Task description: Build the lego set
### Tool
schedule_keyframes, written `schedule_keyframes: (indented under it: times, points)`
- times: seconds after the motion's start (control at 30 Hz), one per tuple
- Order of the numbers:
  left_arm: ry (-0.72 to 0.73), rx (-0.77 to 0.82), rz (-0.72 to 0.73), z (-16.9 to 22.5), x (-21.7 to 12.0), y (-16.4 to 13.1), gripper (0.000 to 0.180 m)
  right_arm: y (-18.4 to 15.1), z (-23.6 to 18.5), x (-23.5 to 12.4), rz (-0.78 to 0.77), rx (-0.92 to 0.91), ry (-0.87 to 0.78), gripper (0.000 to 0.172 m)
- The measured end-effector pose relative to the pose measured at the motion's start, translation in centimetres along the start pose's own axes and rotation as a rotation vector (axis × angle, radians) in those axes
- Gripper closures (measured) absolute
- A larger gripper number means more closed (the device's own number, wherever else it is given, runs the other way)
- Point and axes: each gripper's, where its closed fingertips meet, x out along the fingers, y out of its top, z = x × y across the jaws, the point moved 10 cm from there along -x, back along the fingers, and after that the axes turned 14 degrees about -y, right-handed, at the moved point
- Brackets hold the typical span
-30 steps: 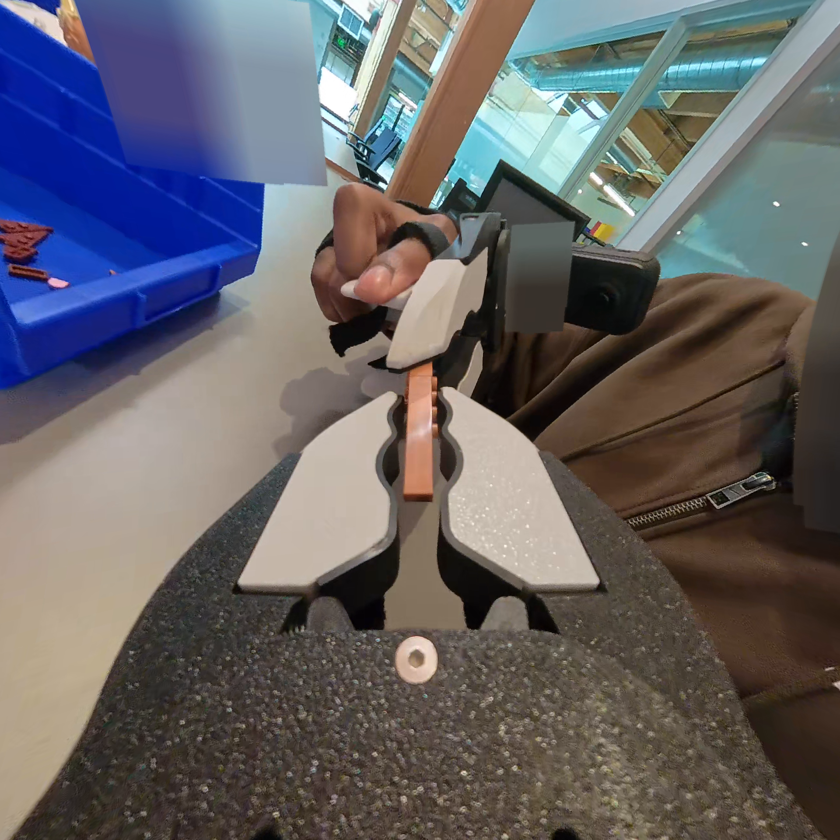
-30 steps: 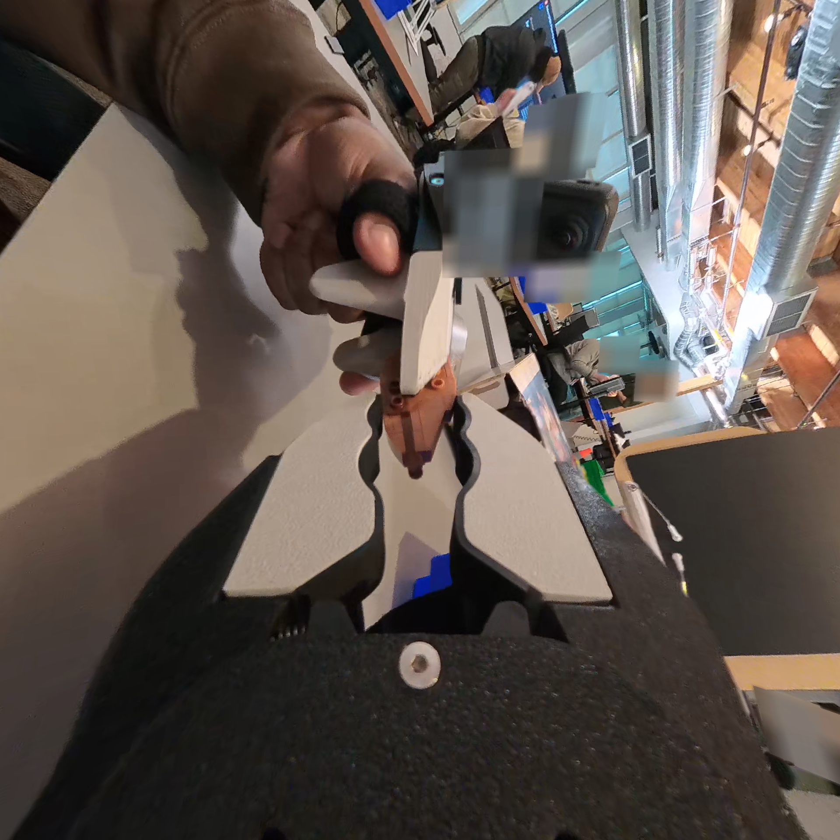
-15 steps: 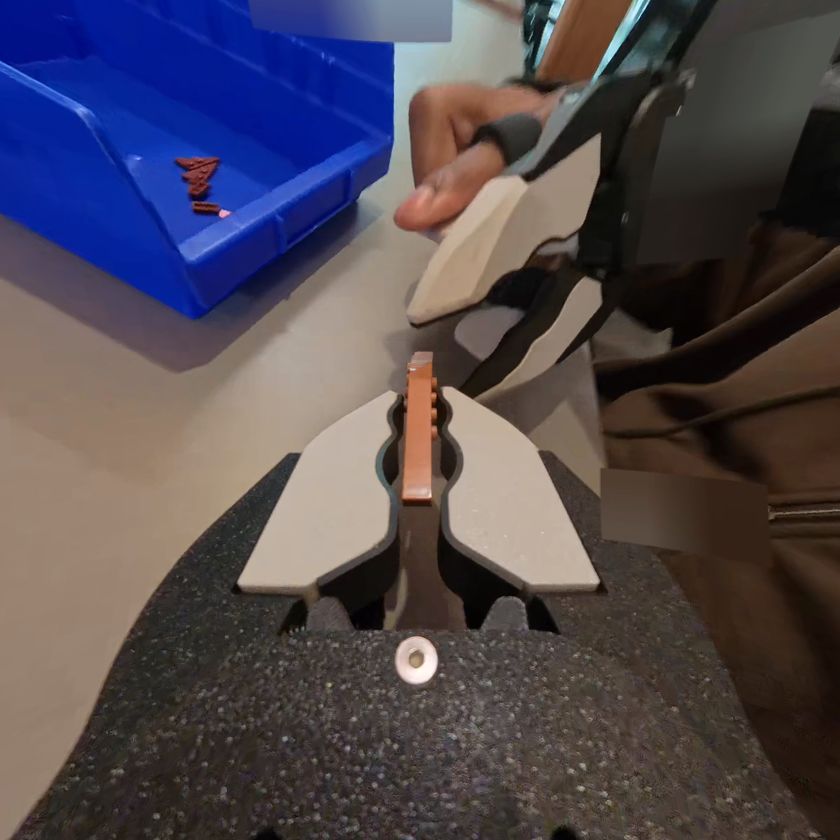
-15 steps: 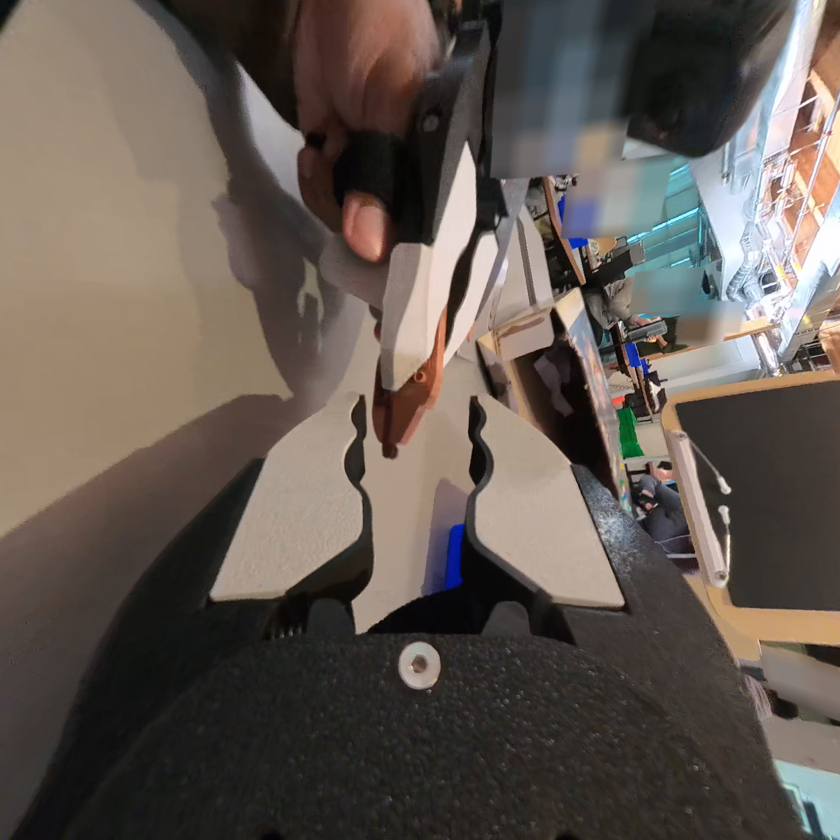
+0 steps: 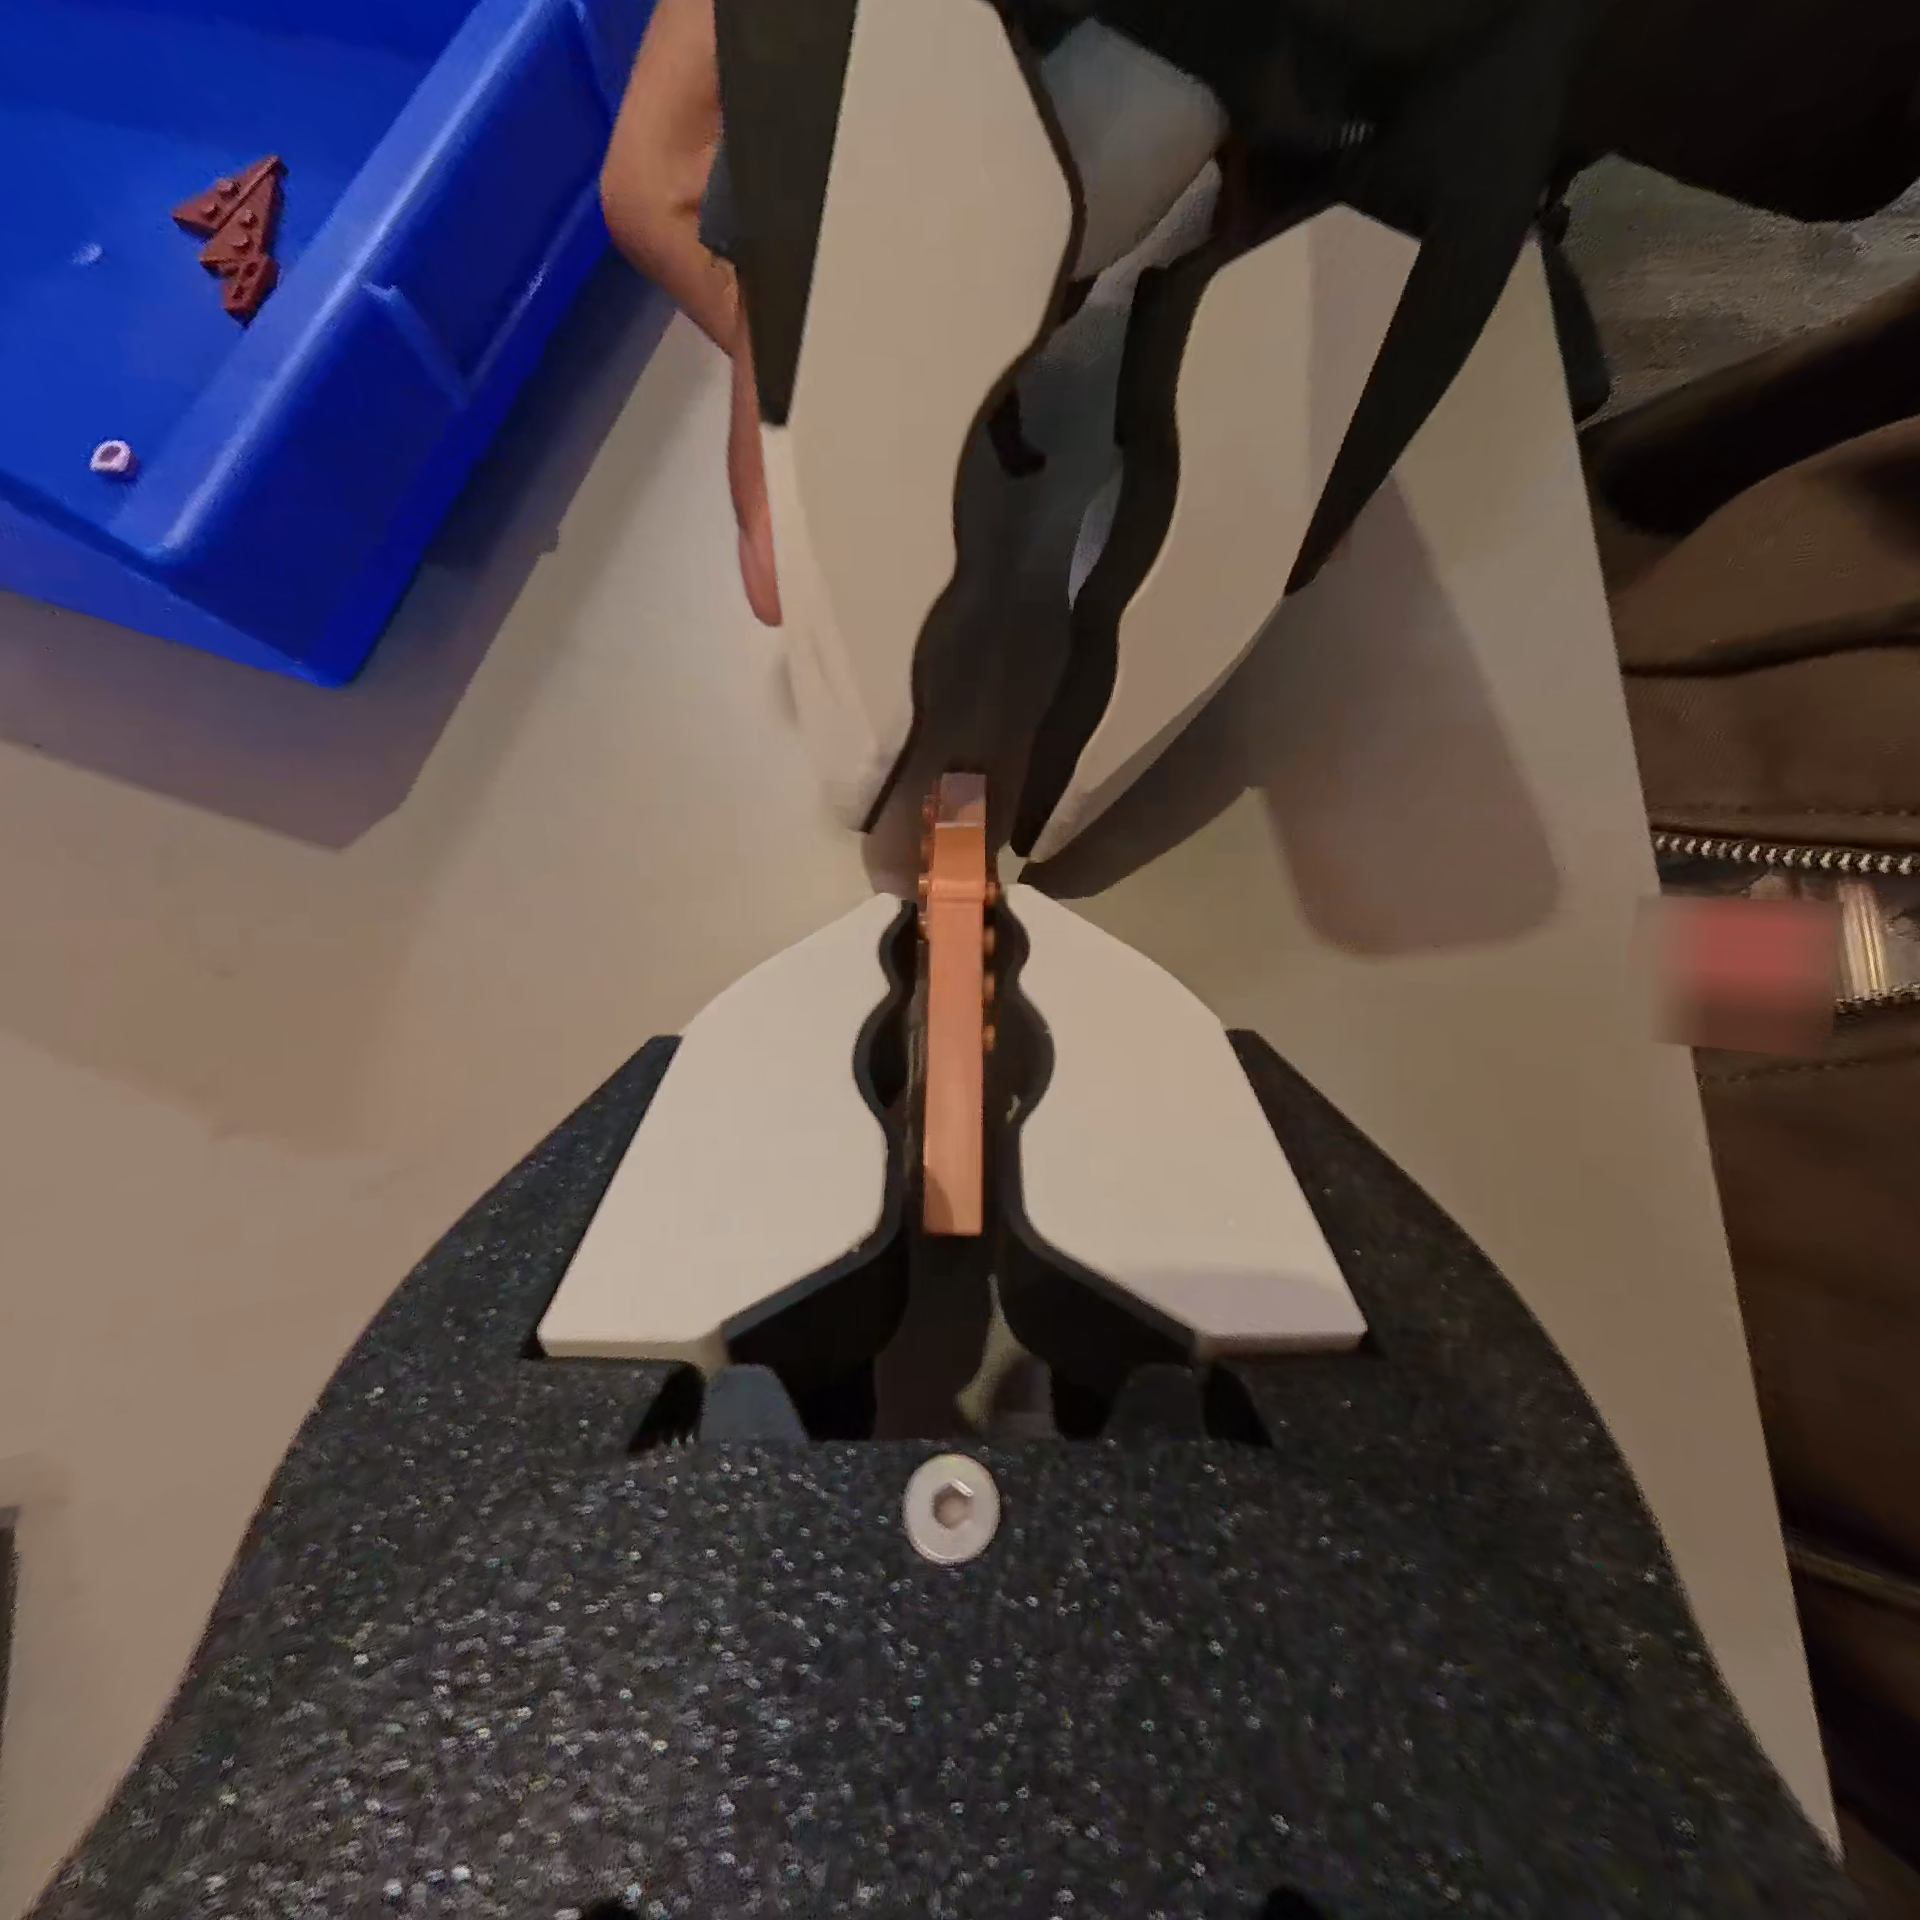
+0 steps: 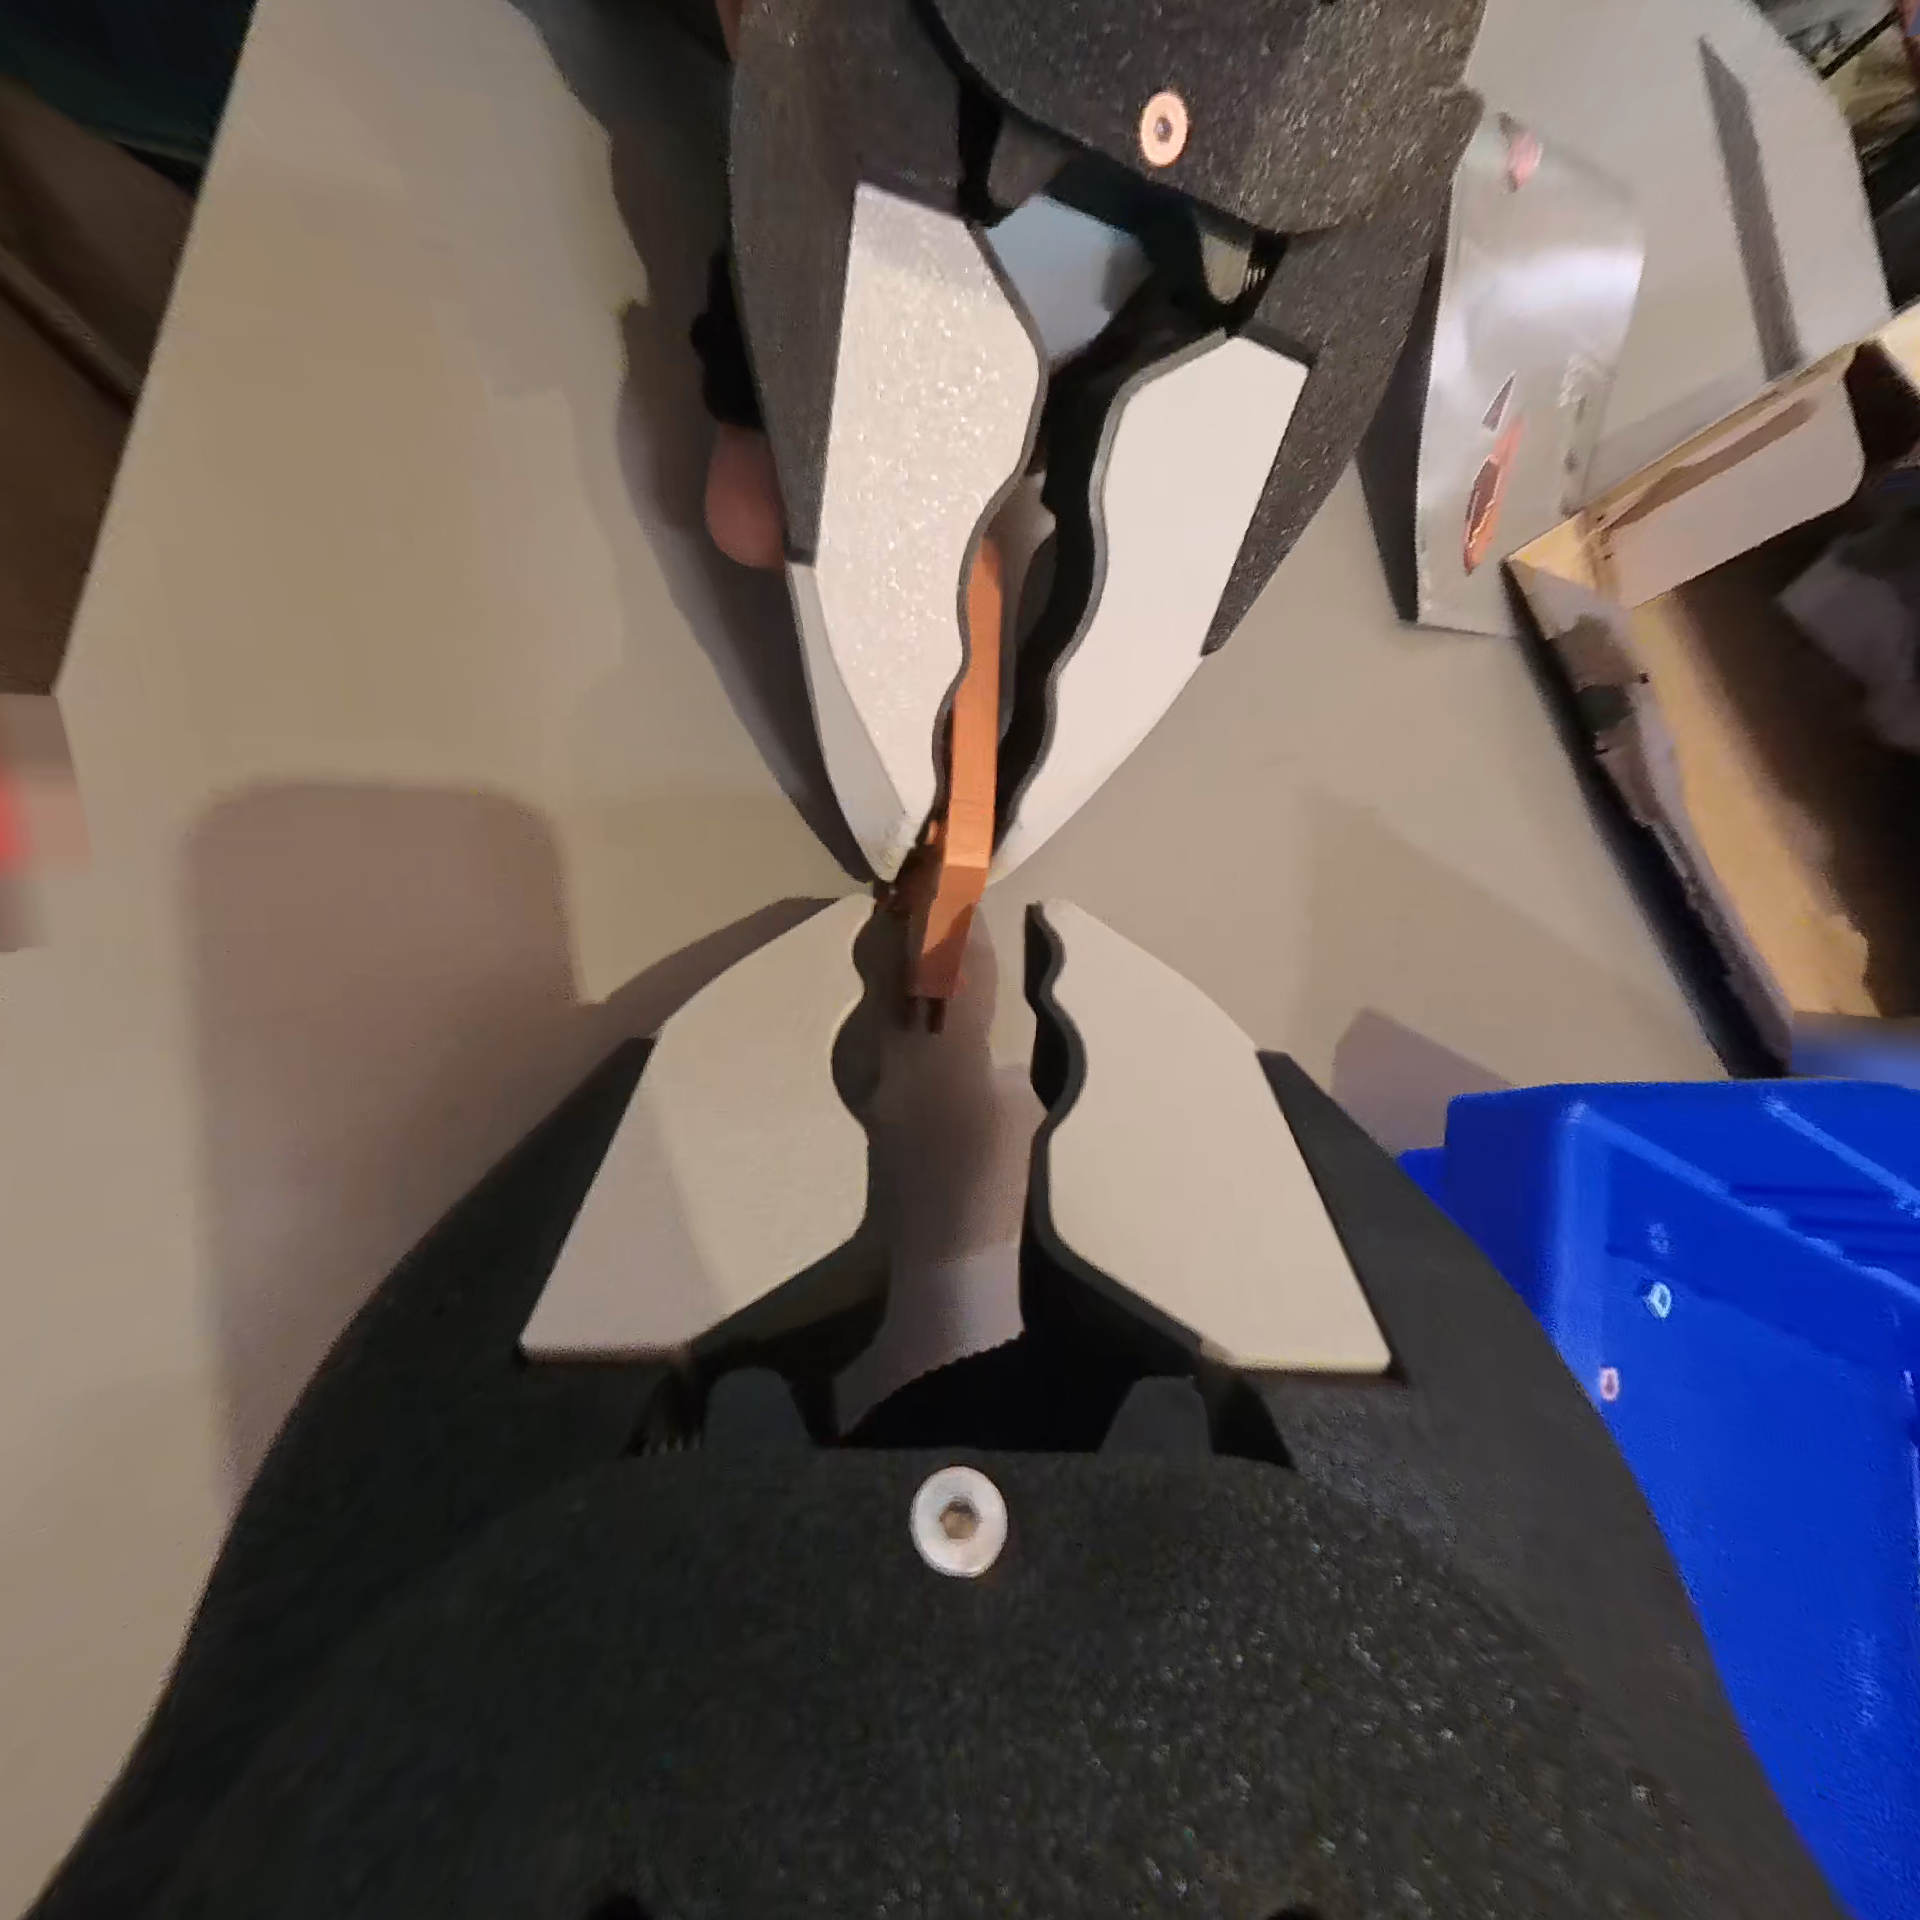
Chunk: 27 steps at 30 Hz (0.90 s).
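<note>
both grippers (image 5: 961, 894) (image 6: 951, 914) now tip-to-tip around brown plate (image 5: 954, 1060)

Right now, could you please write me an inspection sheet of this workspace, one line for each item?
Surface: pale beige table, with shadows on it.
Job's things: thin brown studded brick plate, held edge-on; its far end reaches between the other gripper's fingers.
Clutter: blue bin with small dark red wedge plates and a tiny pale piece; open cardboard box.
Grippers: left gripper shut on the plate; right gripper open, tip to tip with the left.
Cables: nothing seen.
Surroundings: person's brown zipped jacket, a hand on the right gripper.
</note>
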Motion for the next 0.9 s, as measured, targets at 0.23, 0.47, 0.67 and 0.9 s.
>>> schedule_keyframes:
  times: [0.23, 0.47, 0.67, 0.9]
  points:
    - [0.080, -0.046, 0.019, 0.0, -0.8, -0.1, 0.143, -0.6, 0.6, 0.1, -0.057, 0.041, -0.023, 0.163]
    - [0.235, -0.027, 0.245, 2.4, -4.6, -0.7, 0.135, -2.5, 1.1, -2.0, -0.106, 0.072, -0.021, 0.149]
    - [0.518, -0.048, 0.394, 4.8, -9.7, -4.2, 0.136, -1.5, 2.5, -3.4, -0.096, 0.079, -0.060, 0.145]
    - [0.629, -0.119, 0.445, 5.4, -12.6, -8.0, 0.139, 0.0, 3.2, -1.9, -0.080, 0.068, -0.057, 0.144]
